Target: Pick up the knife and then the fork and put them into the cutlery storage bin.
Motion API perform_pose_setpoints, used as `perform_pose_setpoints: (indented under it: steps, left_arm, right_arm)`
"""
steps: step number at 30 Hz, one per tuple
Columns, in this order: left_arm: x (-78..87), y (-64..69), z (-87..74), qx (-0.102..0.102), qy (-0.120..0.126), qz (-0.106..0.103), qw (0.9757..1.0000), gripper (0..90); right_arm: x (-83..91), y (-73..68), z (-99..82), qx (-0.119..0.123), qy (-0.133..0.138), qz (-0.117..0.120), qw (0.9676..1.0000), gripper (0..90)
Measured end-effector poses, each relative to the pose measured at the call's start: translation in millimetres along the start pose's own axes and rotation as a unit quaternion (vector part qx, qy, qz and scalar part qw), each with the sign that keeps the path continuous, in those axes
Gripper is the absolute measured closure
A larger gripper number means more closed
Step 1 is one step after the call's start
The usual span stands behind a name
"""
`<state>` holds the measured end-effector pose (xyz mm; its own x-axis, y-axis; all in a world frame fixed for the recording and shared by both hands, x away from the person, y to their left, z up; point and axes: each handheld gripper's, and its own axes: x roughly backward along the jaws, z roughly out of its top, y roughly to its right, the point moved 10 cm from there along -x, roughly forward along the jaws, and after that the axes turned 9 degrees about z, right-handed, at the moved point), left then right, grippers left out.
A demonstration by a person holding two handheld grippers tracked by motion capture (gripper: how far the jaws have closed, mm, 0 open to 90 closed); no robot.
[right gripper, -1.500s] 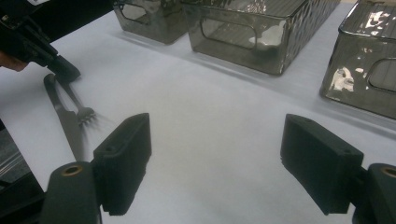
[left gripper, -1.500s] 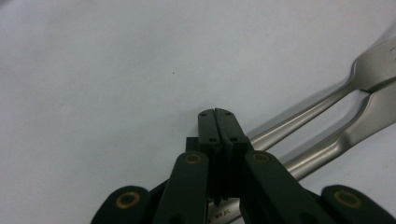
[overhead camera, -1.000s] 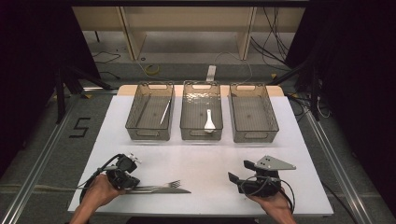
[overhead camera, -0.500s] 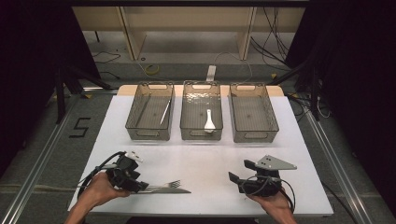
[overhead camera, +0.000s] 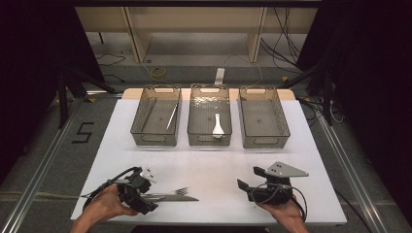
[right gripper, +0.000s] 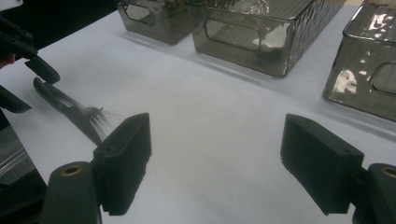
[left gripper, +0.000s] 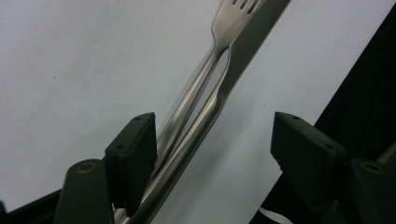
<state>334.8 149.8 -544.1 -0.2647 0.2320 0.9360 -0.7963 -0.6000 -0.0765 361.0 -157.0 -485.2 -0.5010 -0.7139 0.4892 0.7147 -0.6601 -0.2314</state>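
Left hand-held gripper (overhead camera: pixel 145 194) jaws just opened wide | fork (left gripper: pixel 205 79), knife (left gripper: pixel 243 51) released, between jaws

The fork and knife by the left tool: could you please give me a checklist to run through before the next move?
1. Left tool open: ok; its jaws have just been opening, with both handles between them.
2. Fork and knife flat on the table: ok.
3. Fork apart from knife for a single pick: not ok; they lie side by side, touching.
4. Right tool open and holding nothing: ok.
5. Right bin empty: ok.
6. Pads touching a handle: cannot tell.
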Motion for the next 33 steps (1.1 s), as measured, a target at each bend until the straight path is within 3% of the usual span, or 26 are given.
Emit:
perform_pose_setpoints:
  steps: [5, 10, 13, 17, 21, 25, 28, 33]
  left_arm:
    - [-4.7, 2.9, -3.3, -0.03, -0.014, 0.002, 0.9995, 40.7]
    - [-9.0, 0.0, -4.2, -0.034, -0.018, 0.012, 0.9992, 50.1]
    - [-10.8, -1.0, -4.7, -0.048, -0.026, 0.02, 0.9983, 55.8]
    - [-12.6, 0.8, -5.9, -0.051, -0.037, 0.017, 0.9979, 62.9]
    - [-14.5, 1.9, -6.5, -0.069, -0.056, 0.019, 0.9958, 66.6]
    - [-15.3, 3.6, -5.0, -0.076, -0.066, 0.016, 0.9949, 68.5]
    - [-14.9, 4.5, -4.8, -0.094, -0.076, 0.013, 0.9925, 71.3]
    - [-14.8, 7.9, -4.5, -0.111, -0.078, 0.012, 0.9907, 77.7]
  right_arm:
    - [-0.6, -0.4, -0.7, 0.001, -0.003, 0.002, 1.0, 25.4]
    - [-1.6, -1.1, -1.5, 0.001, -0.005, 0.004, 1.0, 25.4]
    - [-2.7, -2.2, -2.2, 0.001, -0.008, 0.006, 0.9999, 25.5]
    - [-3.0, -2.4, -2.8, -0.001, -0.01, 0.008, 0.9999, 25.5]
    - [-3.6, -2.3, -3.2, 0.001, -0.012, 0.008, 0.9999, 25.5]
    - [-4.3, -2.7, -3.4, -0.001, -0.011, 0.009, 0.9999, 25.5]
    - [-4.5, -2.2, -3.6, 0.001, -0.012, 0.008, 0.9999, 25.5]
    - [-4.4, -2.2, -4.2, 0.001, -0.014, 0.008, 0.9999, 25.6]
